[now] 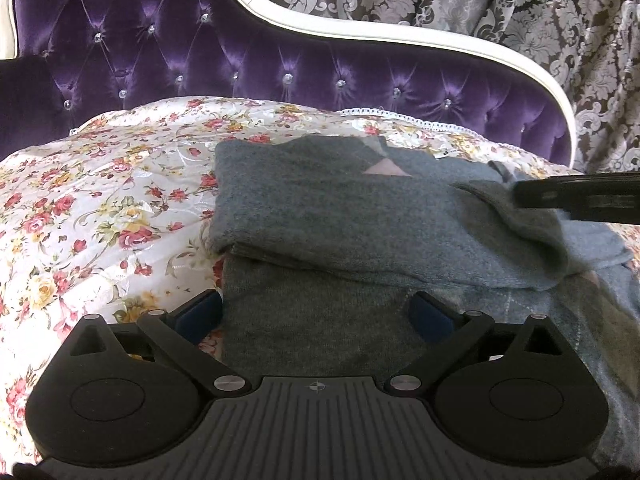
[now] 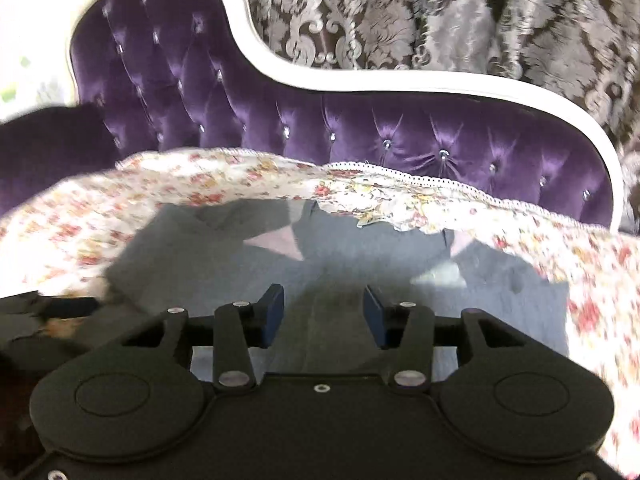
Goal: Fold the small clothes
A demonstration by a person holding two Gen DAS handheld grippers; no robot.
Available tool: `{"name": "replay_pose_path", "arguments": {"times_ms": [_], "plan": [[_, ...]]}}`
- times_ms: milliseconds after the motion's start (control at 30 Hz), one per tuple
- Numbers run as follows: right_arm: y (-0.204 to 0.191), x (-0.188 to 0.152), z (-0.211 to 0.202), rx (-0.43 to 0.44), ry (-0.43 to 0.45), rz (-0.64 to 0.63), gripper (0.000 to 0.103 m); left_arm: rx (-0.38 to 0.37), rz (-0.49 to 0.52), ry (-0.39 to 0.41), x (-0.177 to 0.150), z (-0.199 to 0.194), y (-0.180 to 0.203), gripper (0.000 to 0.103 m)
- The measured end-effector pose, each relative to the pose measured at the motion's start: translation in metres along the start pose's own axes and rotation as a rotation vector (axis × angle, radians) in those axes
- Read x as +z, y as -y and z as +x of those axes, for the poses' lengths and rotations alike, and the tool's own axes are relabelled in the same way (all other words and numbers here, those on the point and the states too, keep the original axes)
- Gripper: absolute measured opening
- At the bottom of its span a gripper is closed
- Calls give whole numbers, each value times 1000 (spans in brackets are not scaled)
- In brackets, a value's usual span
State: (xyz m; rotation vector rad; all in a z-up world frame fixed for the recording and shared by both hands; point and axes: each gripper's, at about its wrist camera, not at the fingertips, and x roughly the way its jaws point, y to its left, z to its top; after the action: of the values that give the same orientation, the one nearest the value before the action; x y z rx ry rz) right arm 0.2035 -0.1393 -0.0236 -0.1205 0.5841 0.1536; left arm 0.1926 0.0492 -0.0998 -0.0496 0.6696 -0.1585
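A small grey-blue knit sweater (image 1: pixel 332 216) with pink and pale diamond patches lies partly folded on the floral bedspread (image 1: pixel 100 208). Its far part is doubled over toward me. My left gripper (image 1: pixel 316 316) is open, its blue pads straddling the sweater's near-left edge. A dark bar of the right gripper (image 1: pixel 580 198) reaches in from the right over a folded sleeve. In the blurred right wrist view the sweater (image 2: pixel 360 256) lies under my right gripper (image 2: pixel 324 316), which is open with nothing between its pads.
A purple tufted headboard (image 1: pixel 240 56) with a white frame stands behind the bed. A patterned grey curtain (image 1: pixel 520 20) hangs behind it. The bedspread's lace edge (image 2: pixel 440 184) runs along the far side. A dark object (image 2: pixel 32 320) sits at the left edge of the right wrist view.
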Motion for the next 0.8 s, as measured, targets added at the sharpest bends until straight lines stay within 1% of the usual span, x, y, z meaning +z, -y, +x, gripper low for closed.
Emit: {"name": "replay_pose_path", "arguments": {"times_ms": [100, 167, 233, 267, 367, 467, 500, 533, 633, 667, 733, 800], "plan": [[-4, 1, 31, -23, -61, -22, 52, -1, -1, 1, 0, 0, 0, 102], [-3, -5, 44, -53, -94, -39, 45, -2, -2, 1, 0, 0, -1, 102], [4, -10, 44, -75, -89, -38, 20, -5, -4, 1, 0, 0, -1, 102], [11, -12, 38, -90, -77, -20, 18, -6, -5, 2, 0, 0, -2, 102], [35, -19, 11, -130, -41, 59, 18, -3, -3, 4, 0, -1, -1, 102], [63, -32, -15, -148, -45, 150, 20, -2, -5, 6, -1, -1, 0, 102], [70, -37, -21, -144, -51, 174, 24, -2, -5, 6, -1, -1, 0, 102], [78, -42, -27, -133, -58, 194, 31, -2, -4, 5, -1, -1, 0, 102], [95, -56, -41, -105, -63, 256, 33, -1, -4, 5, -1, -1, 0, 102], [99, -58, -45, -96, -57, 277, 36, 0, -4, 5, -1, -1, 0, 102], [106, -58, -47, -83, -34, 310, 49, 1, -2, 5, -1, -1, 0, 102], [108, -53, -41, -61, -29, 327, 53, 2, -2, 4, -1, -1, 0, 102]]}}
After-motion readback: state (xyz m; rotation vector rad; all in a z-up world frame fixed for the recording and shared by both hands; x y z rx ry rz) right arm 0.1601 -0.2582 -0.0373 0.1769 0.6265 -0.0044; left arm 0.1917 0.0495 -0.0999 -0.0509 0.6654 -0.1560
